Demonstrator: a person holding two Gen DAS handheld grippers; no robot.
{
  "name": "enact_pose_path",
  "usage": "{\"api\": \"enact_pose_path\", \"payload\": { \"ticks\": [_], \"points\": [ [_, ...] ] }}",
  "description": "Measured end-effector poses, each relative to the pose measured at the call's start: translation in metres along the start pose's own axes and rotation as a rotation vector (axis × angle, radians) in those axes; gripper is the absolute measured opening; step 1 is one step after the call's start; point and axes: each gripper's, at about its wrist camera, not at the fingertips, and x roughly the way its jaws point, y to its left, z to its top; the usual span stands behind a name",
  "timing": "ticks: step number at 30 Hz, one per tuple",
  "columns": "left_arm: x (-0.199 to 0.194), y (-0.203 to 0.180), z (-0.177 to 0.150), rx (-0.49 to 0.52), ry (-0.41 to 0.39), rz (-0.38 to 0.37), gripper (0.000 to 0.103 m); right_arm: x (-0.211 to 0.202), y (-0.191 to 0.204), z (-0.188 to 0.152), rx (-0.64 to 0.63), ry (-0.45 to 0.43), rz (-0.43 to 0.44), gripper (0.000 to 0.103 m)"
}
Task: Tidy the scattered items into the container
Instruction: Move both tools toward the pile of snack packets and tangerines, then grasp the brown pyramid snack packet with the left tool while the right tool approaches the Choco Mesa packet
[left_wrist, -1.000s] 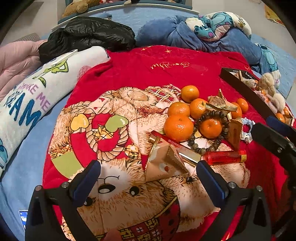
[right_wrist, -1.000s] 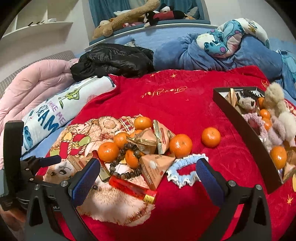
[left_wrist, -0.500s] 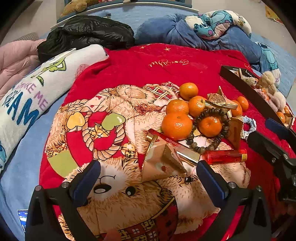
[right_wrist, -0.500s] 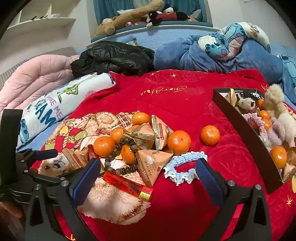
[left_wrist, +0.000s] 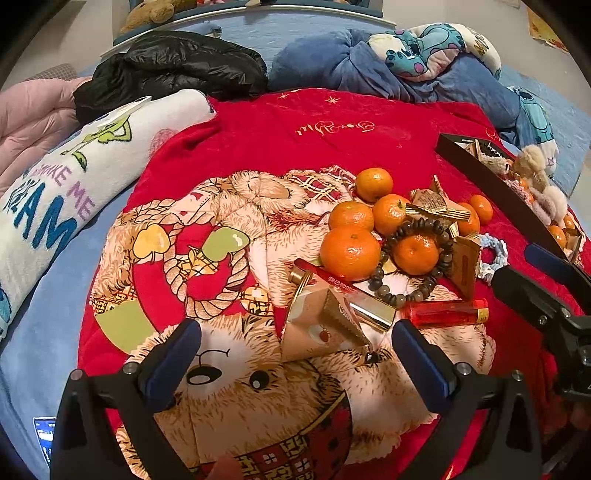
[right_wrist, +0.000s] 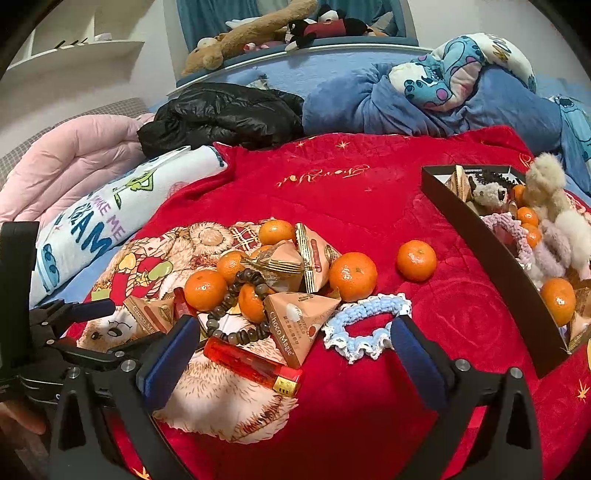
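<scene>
Choco Magic packet (right_wrist: 301, 325) beside red lighter (right_wrist: 251, 365), left claw (left_wrist: 295, 354) and right claw (right_wrist: 291, 347) both spread wide, empty

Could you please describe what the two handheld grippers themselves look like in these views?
The left gripper and the right gripper look alike: black angular plastic frames with silver screw heads, each ending in two fingers faced with dark blue pads. No cables or printed markings show. Only a fingertip shows at the frame edges; no sleeve is visible.
</scene>
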Motion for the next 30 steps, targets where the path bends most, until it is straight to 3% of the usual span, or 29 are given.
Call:
{"api": "enact_pose_path", "payload": {
  "ticks": [21, 30],
  "points": [
    [0.007, -0.002, 0.002, 0.003, 0.017, 0.010, 0.103, 0.020, -0.001, 0.023, -0.002, 0.013, 0.061, 0.103],
    [0.011, -0.001, 0.003, -0.004, 0.024, 0.017, 0.103, 0.024, -0.006, 0.023, -0.023, 0.005, 0.018, 0.103]
  ]
}}
